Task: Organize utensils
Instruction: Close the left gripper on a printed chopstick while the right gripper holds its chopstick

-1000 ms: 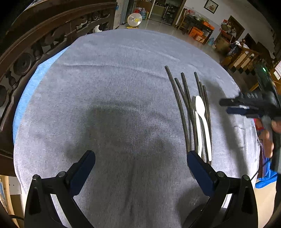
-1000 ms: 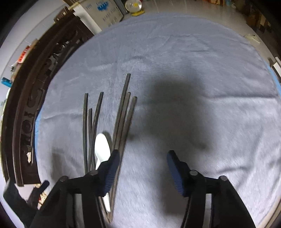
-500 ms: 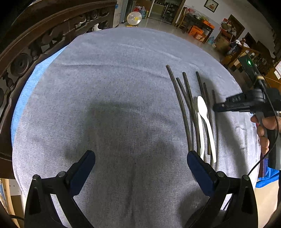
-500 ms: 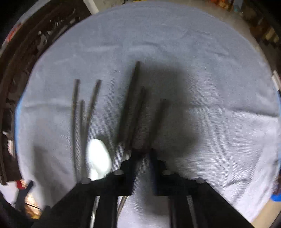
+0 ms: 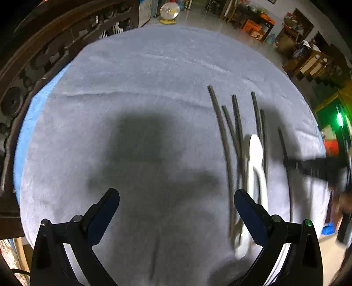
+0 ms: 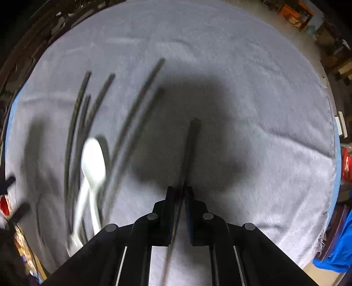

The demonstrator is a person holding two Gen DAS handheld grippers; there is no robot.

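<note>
Several dark chopsticks (image 5: 226,140) and white spoons (image 5: 256,149) lie in a loose bundle on the grey cloth (image 5: 143,88) covering a round table. My right gripper (image 6: 178,193) is shut on one dark chopstick (image 6: 191,140), held to the right of the bundle (image 6: 92,123); the stick points away from me. In the left wrist view the right gripper (image 5: 286,164) shows blurred at the right, with the held chopstick (image 5: 282,143). My left gripper (image 5: 176,198) is open and empty, just left of the bundle's near end.
A carved dark wooden chair back (image 5: 33,66) stands along the table's left side. A blue under-cloth (image 5: 28,123) shows at the table's left edge. Furniture and a floor fan (image 5: 169,11) stand beyond the far edge.
My right gripper has closed on one chopstick from the right of the bundle and drawn it off to the right. My left gripper has stayed open and nearly still.
</note>
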